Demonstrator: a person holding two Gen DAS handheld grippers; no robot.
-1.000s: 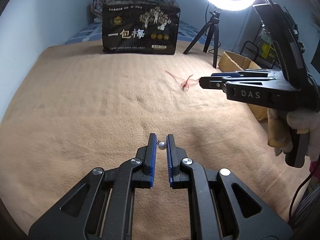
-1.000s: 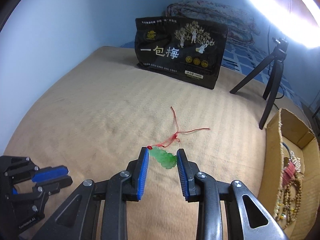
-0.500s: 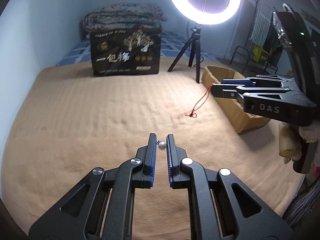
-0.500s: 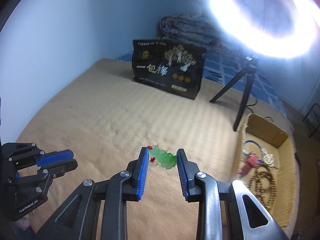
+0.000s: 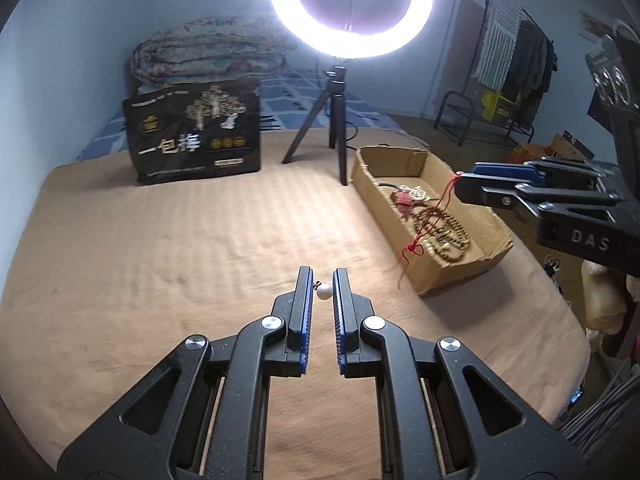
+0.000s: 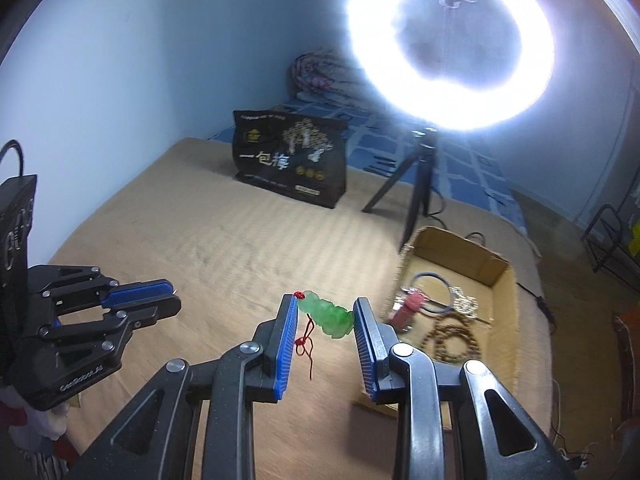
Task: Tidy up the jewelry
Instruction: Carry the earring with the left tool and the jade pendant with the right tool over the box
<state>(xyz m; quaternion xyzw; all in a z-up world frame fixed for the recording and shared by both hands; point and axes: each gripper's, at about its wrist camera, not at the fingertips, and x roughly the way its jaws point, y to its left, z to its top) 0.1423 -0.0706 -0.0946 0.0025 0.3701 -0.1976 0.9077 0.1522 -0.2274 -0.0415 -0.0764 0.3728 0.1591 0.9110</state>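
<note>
My left gripper [image 5: 323,280] is shut on a small white pearl [image 5: 324,291], held in the air above the tan blanket [image 5: 160,260]. My right gripper [image 6: 325,308] is shut on a green jade pendant [image 6: 330,316], whose red cord [image 6: 306,344] dangles below the jaws. In the left wrist view the right gripper [image 5: 464,180] hangs over the cardboard box [image 5: 380,208] with the red cord [image 5: 432,220] trailing down in front of it. The left gripper [image 6: 174,297] shows at the left of the right wrist view. The box [image 6: 460,246] holds wooden bead strings [image 6: 452,344] and other jewelry.
A black printed bag [image 5: 196,136] stands at the back of the blanket. Beside the box stands a ring light [image 5: 350,8] on a small tripod [image 5: 334,120]. A folded quilt [image 5: 208,52] lies behind the bag. A clothes rack [image 5: 516,60] is far right.
Both grippers have risen and swung right towards the box. The pendant's red cord has lifted off the blanket and now hangs free. The box has come fully into view.
</note>
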